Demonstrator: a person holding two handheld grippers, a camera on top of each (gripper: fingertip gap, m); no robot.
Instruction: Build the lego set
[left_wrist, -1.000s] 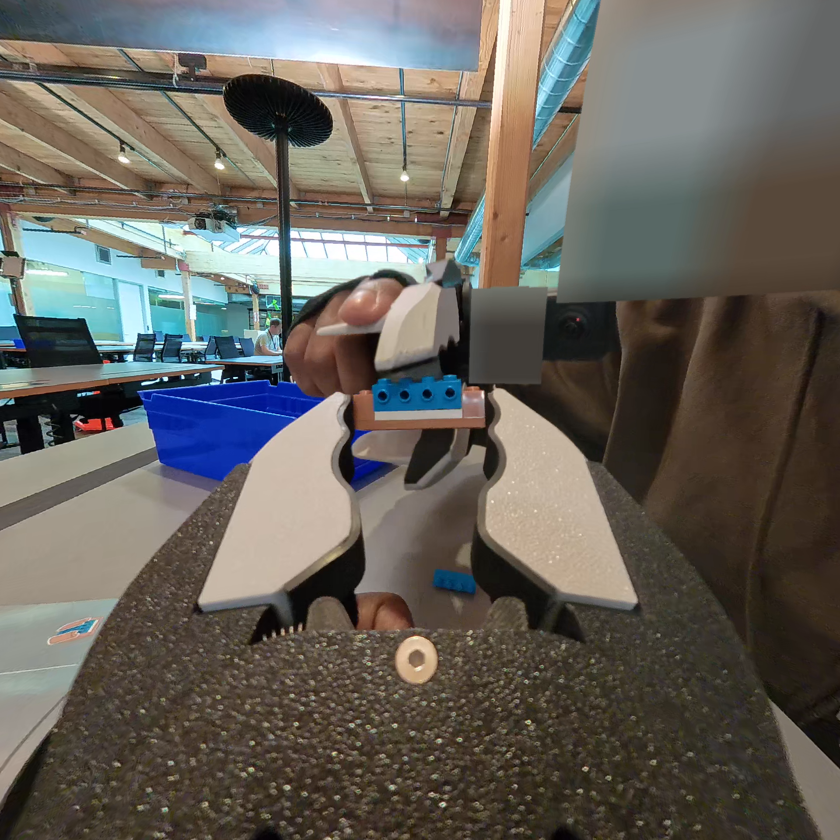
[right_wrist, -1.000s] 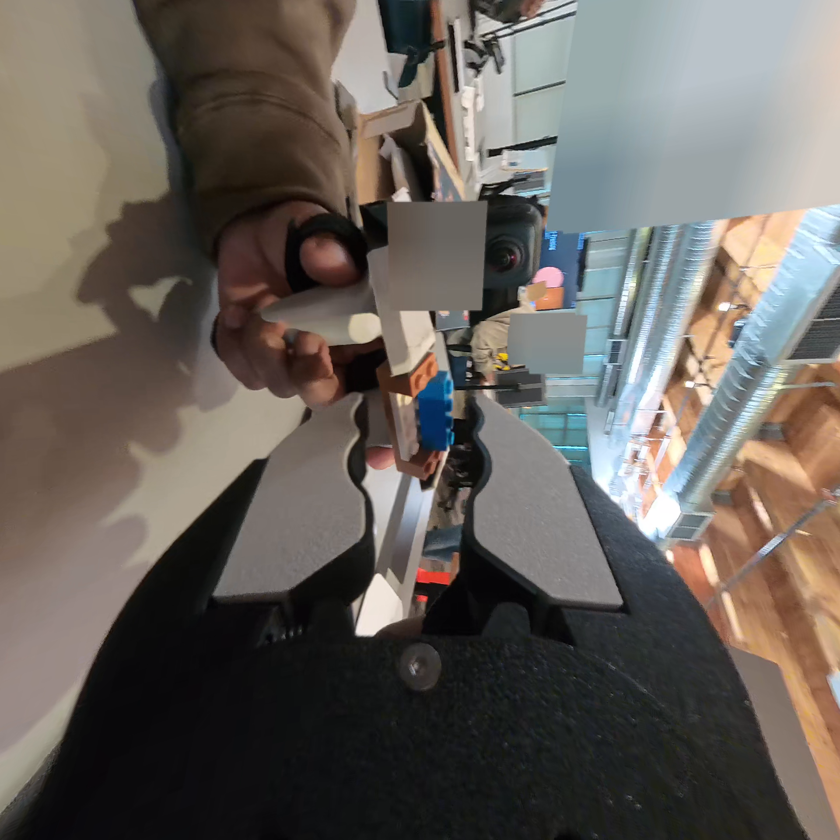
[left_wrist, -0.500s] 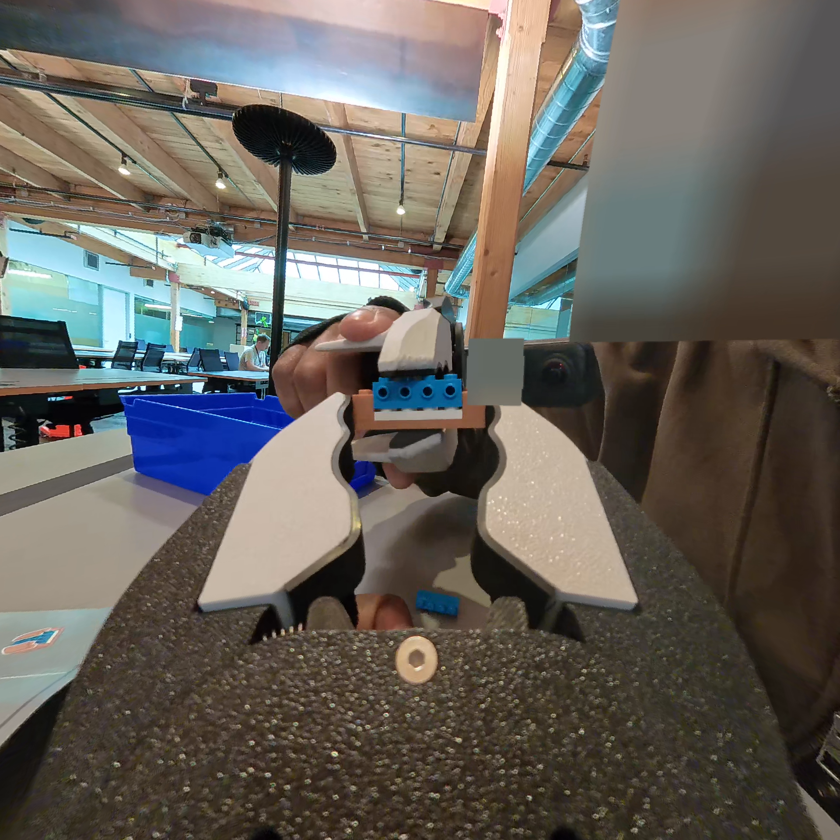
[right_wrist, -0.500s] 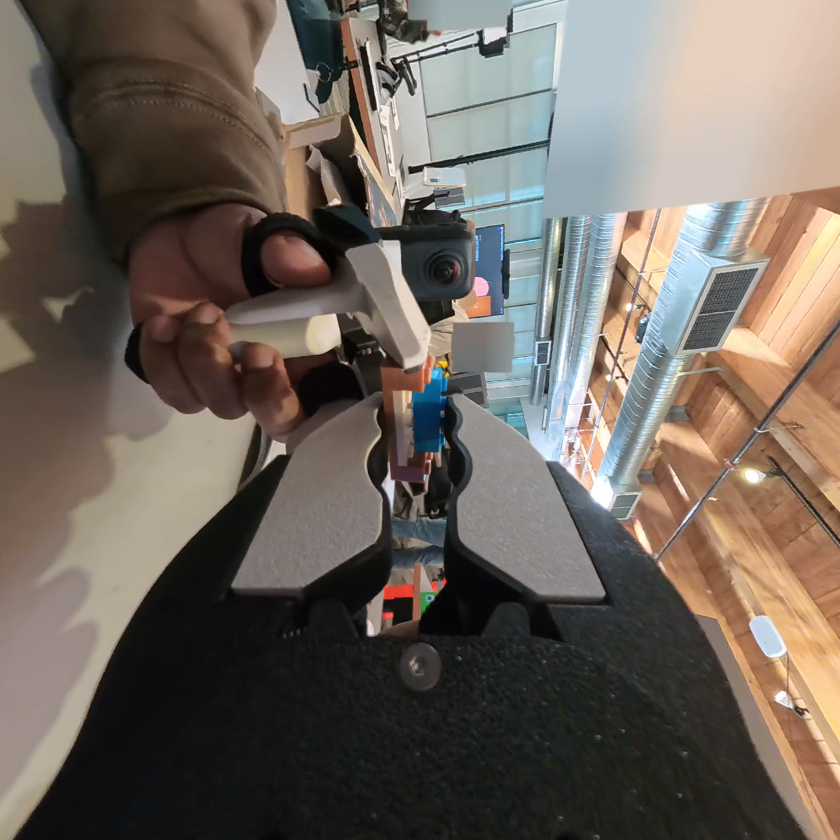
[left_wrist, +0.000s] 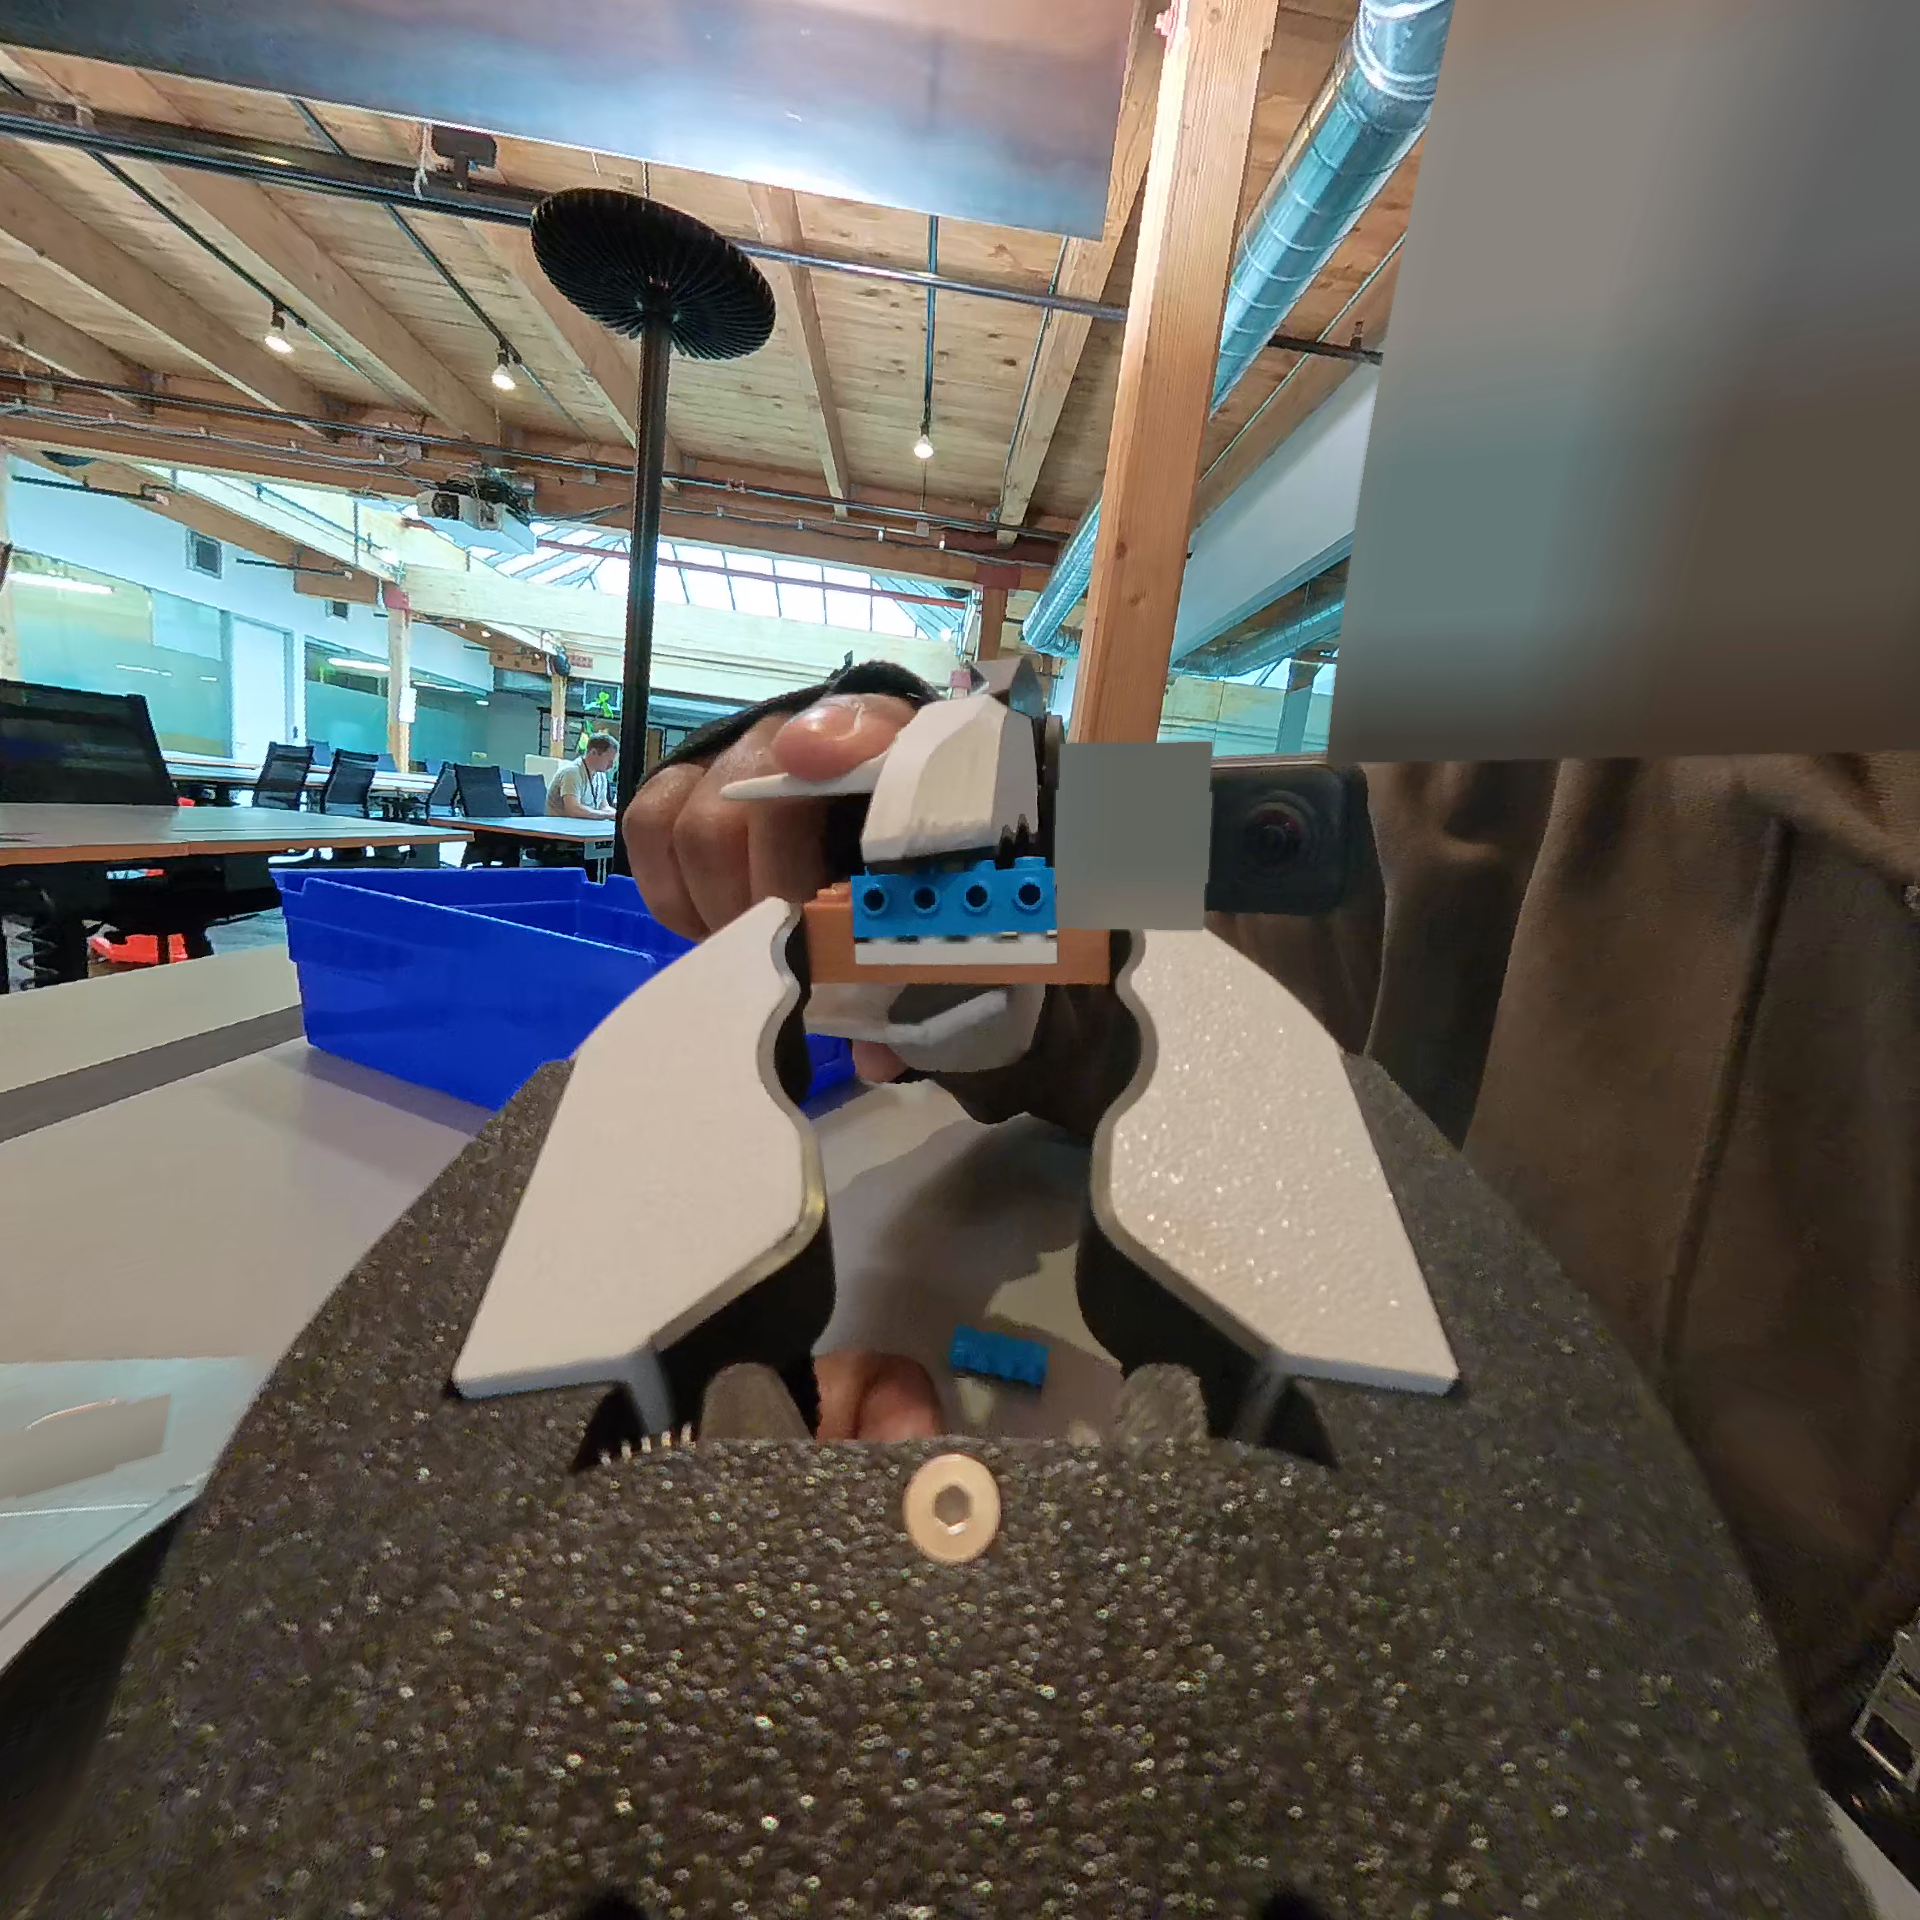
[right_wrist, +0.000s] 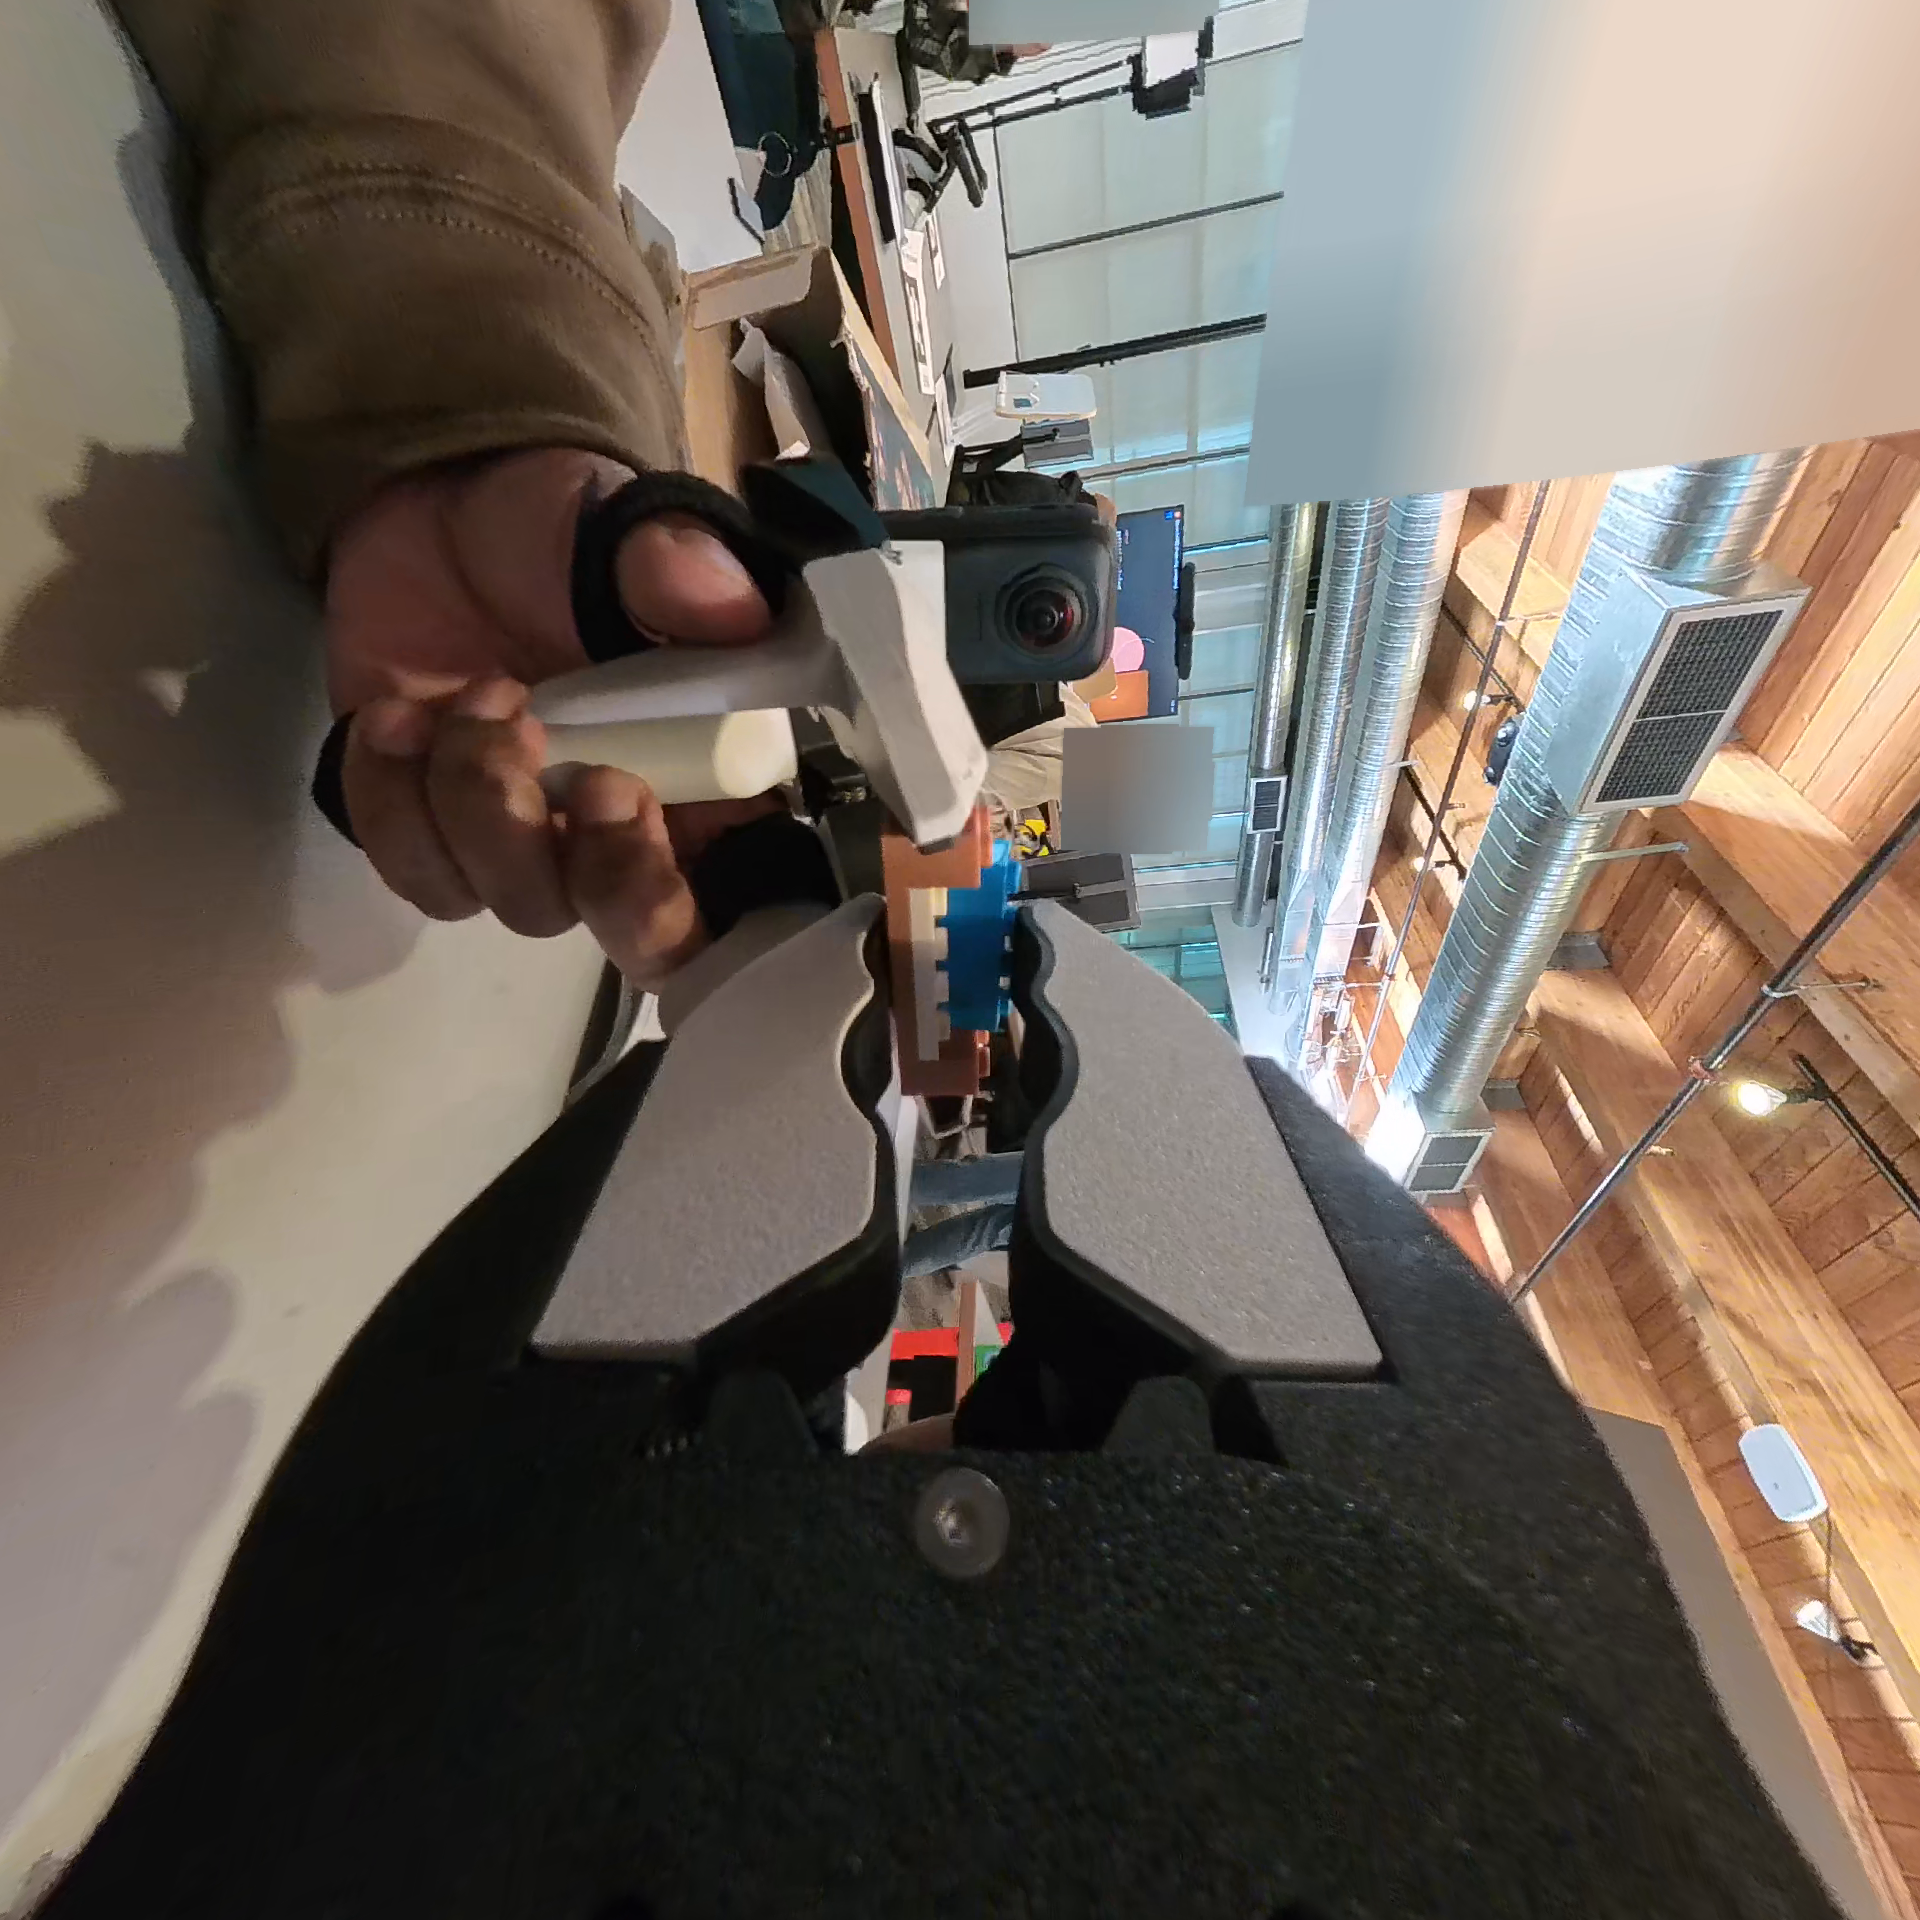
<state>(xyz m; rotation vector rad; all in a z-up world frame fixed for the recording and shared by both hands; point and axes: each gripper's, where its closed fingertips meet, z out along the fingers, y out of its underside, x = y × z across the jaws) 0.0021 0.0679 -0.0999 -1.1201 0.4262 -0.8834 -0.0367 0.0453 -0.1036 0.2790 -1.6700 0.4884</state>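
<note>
A small lego assembly (left_wrist: 951, 940) is held in the air: a brown plate with a white layer and a blue studded brick (left_wrist: 951, 896) on it. My left gripper (left_wrist: 956, 935) is shut on the two ends of the brown plate. My right gripper (right_wrist: 954, 927) is shut across the same assembly (right_wrist: 940, 997), one jaw on the brown plate, the other on the blue brick (right_wrist: 977, 935). In the left wrist view the right gripper's fingers (left_wrist: 951, 795) clamp it from above and below. One of the left gripper's fingers (right_wrist: 899, 707) shows in the right wrist view.
A loose blue brick (left_wrist: 997, 1356) lies on the grey table (left_wrist: 208, 1195) below the grippers. A blue plastic bin (left_wrist: 457, 977) stands on the table behind them to the left. The person's brown sleeve (right_wrist: 436, 281) and body are close on the right. Both grippers' tips are close together, under 4 cm apart.
My right gripper's jaws have closed from wide apart onto the assembly. My left gripper has kept its hold, and both have shifted only slightly.
</note>
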